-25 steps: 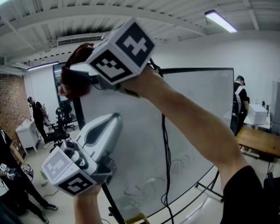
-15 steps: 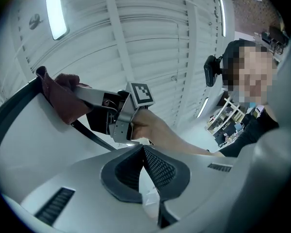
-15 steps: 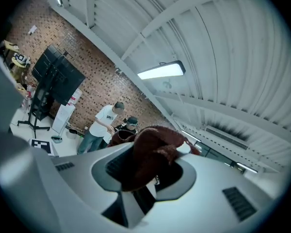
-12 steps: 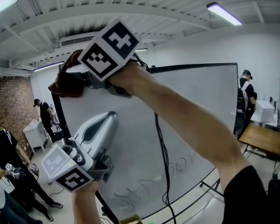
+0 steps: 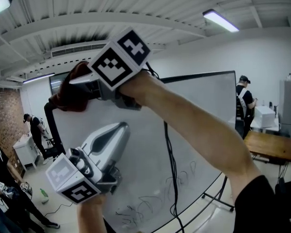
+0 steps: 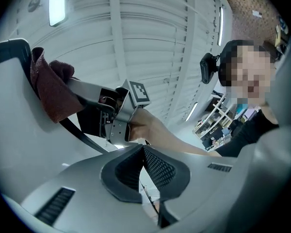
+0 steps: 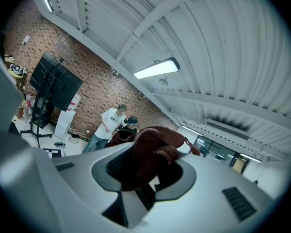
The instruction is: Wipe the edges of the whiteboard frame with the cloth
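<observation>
The whiteboard (image 5: 194, 125) fills the middle of the head view, its black frame (image 5: 199, 74) running along the top. My right gripper (image 5: 72, 89) is raised to the board's top left corner and is shut on a dark red cloth (image 5: 73, 90), which lies against the frame corner. That cloth (image 7: 153, 154) bulges between the jaws in the right gripper view. From the left gripper view the cloth (image 6: 51, 89) drapes over the frame corner (image 6: 12, 50). My left gripper (image 5: 117, 130) hangs lower in front of the board, shut and holding nothing.
Scribbles (image 5: 150, 205) mark the board's lower part. A person (image 5: 243, 101) stands beyond its right edge beside a wooden table (image 5: 271, 147). Other people (image 5: 33, 130) and a white cabinet (image 5: 26, 147) are at the left. A cable (image 5: 170, 178) hangs from my right arm.
The right gripper with the cloth has stayed at the frame's top left corner while the view shifted. The left gripper remains below it.
</observation>
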Demonstrator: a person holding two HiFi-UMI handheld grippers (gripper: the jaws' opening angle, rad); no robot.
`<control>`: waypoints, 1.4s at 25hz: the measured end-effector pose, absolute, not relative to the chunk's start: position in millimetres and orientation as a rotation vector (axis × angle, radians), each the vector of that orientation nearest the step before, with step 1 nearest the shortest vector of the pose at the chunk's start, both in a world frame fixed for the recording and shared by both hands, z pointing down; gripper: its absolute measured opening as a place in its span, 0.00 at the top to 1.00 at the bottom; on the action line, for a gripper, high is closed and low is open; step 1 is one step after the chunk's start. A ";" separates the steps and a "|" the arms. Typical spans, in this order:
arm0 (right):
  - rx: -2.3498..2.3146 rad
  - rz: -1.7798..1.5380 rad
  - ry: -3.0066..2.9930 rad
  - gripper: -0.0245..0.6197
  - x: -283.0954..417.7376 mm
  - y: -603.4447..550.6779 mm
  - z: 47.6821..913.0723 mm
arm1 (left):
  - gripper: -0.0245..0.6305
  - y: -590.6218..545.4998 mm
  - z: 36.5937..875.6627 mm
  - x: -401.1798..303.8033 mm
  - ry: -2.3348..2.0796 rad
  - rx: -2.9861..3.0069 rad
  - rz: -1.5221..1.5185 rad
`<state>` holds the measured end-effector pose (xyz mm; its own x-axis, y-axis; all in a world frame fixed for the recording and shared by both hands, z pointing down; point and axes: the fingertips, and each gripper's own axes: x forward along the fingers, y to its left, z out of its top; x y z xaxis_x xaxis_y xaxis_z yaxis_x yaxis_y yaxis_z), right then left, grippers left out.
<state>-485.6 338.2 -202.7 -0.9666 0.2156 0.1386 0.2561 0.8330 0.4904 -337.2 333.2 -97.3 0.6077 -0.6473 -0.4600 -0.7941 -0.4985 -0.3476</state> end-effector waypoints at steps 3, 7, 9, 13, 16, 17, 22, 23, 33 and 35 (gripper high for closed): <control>-0.341 -0.739 -2.947 0.75 -479.5 326.2 -205.2 | 0.98 331.4 -100.0 -333.9 1.077 -2.346 0.373; -0.287 -0.711 -2.939 0.75 -474.6 315.1 -209.0 | 0.98 325.4 -104.3 -324.7 1.014 -2.390 0.375; -0.269 -0.688 -2.938 0.75 -471.0 308.7 -208.1 | 0.98 319.8 -102.6 -317.1 0.988 -2.412 0.369; -0.233 -0.661 -2.939 0.75 -464.5 297.3 -206.5 | 0.98 306.7 -94.8 -305.5 0.936 -2.492 0.388; -0.210 -0.634 -2.943 0.75 -462.3 290.9 -206.5 | 0.98 301.4 -89.9 -301.4 0.892 -2.544 0.388; -0.203 -0.626 -2.944 0.75 -461.3 288.0 -205.4 | 0.98 300.2 -88.2 -299.2 0.879 -2.552 0.386; -0.172 -0.599 -2.961 0.75 -450.0 271.4 -201.6 | 0.98 293.5 -79.1 -284.9 0.825 -2.595 0.386; -0.166 -0.598 -2.962 0.75 -449.0 269.1 -201.0 | 0.98 292.2 -76.5 -283.0 0.828 -2.616 0.381; -0.160 -0.664 -2.936 0.75 -412.1 229.3 -199.7 | 0.98 245.2 -80.0 -250.0 0.853 -2.561 0.346; -0.172 -0.681 -2.916 0.75 -411.3 219.9 -194.8 | 0.98 232.4 -79.6 -244.9 0.865 -2.556 0.346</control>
<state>-411.3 219.9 -194.8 -0.9835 0.0786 0.1632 0.1427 0.8910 0.4311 -244.9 232.4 -79.6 0.7757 -0.5192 -0.3587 -0.6233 -0.7194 -0.3065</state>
